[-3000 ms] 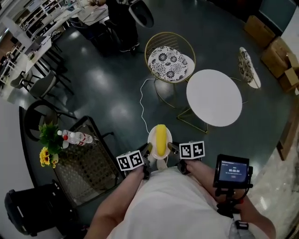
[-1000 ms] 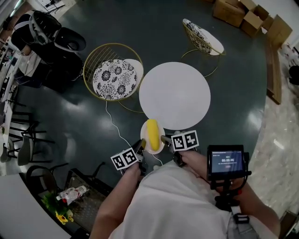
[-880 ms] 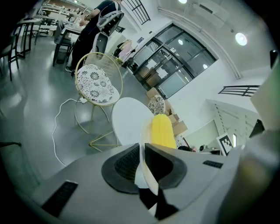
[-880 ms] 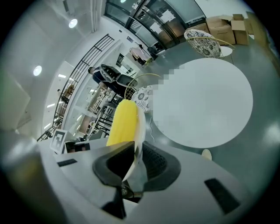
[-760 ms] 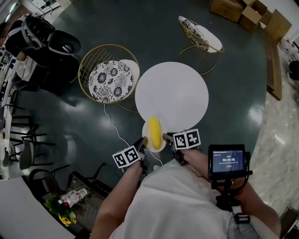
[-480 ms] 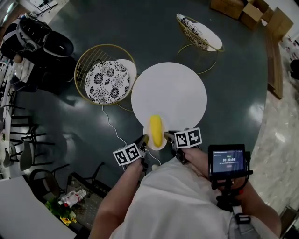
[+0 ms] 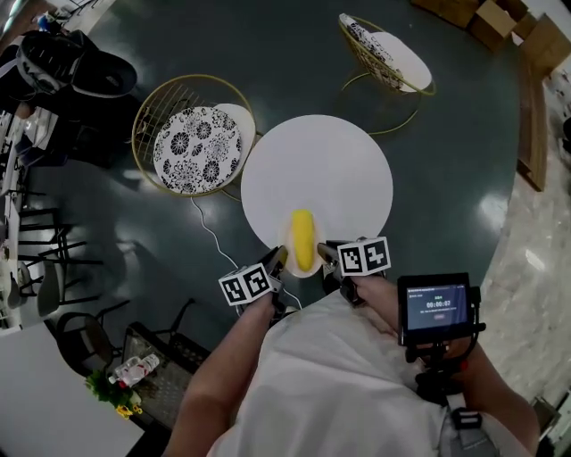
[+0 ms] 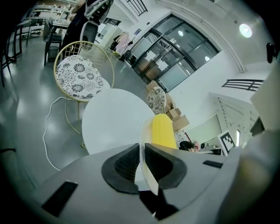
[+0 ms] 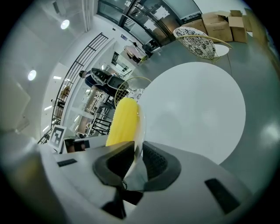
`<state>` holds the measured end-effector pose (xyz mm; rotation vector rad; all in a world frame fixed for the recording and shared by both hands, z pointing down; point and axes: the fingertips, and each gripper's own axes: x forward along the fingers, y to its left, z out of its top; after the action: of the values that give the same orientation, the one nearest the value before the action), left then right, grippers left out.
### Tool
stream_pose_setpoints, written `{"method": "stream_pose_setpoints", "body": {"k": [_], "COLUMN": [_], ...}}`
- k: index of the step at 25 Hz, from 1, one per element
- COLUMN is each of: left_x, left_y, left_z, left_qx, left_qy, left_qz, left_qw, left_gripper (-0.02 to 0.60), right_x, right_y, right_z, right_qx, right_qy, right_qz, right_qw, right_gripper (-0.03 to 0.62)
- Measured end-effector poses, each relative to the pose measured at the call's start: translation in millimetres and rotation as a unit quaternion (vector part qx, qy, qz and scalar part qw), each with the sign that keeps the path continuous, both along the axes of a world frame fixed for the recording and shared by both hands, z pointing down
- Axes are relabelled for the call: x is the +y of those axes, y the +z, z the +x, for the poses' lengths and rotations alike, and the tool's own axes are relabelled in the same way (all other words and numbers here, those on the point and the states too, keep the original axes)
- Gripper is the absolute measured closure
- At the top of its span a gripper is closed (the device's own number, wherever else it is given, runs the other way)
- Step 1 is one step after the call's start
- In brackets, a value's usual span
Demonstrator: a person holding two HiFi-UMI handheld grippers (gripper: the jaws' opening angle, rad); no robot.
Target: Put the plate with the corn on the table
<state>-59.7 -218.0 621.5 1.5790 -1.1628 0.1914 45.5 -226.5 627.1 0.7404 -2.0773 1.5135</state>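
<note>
A small white plate (image 7: 291,261) carries a yellow corn cob (image 7: 303,239) and hangs over the near edge of the round white table (image 7: 330,174). My left gripper (image 7: 277,261) is shut on the plate's left rim, and my right gripper (image 7: 325,253) is shut on its right rim. In the left gripper view the plate rim (image 8: 146,166) sits edge-on between the black pads, with the corn (image 8: 162,131) above. The right gripper view shows the plate rim (image 9: 139,131) pinched the same way, the corn (image 9: 122,121) beside it and the table (image 9: 197,118) beyond.
A gold wire chair with a patterned cushion (image 7: 194,143) stands left of the table, a second one (image 7: 393,55) behind it. A white cable (image 7: 212,236) trails on the dark floor. Cardboard boxes (image 7: 517,27) sit at the far right. A black mesh table with flowers (image 7: 134,379) is at lower left.
I have walked toward the round table with the plate held in both grippers. The plate has gone from in front of the table's edge to over its near rim.
</note>
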Motion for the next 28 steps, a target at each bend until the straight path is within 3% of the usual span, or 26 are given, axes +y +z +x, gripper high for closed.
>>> {"method": "stream_pose_setpoints", "body": {"k": [11,28], "left_x": [-31.8,-79.6], "left_y": [32.6,84.6], "left_z": [25.4,14.2], "left_qx": [0.001,-0.022], "left_qy": [-0.01,-0.021], "left_qz": [-0.006,-0.032], "left_qw": [0.9999,0.999], "left_gripper": [0.538,0.538], "right_x": [-35.9,-85.5], "right_y": [34.6,89.5], "right_z": [25.2,12.6], "right_qx": [0.022,0.046], "right_qy": [-0.028,-0.055], "right_qz": [-0.001,-0.001], "right_qw": [0.999,0.997], "right_gripper": [0.533,0.533]}}
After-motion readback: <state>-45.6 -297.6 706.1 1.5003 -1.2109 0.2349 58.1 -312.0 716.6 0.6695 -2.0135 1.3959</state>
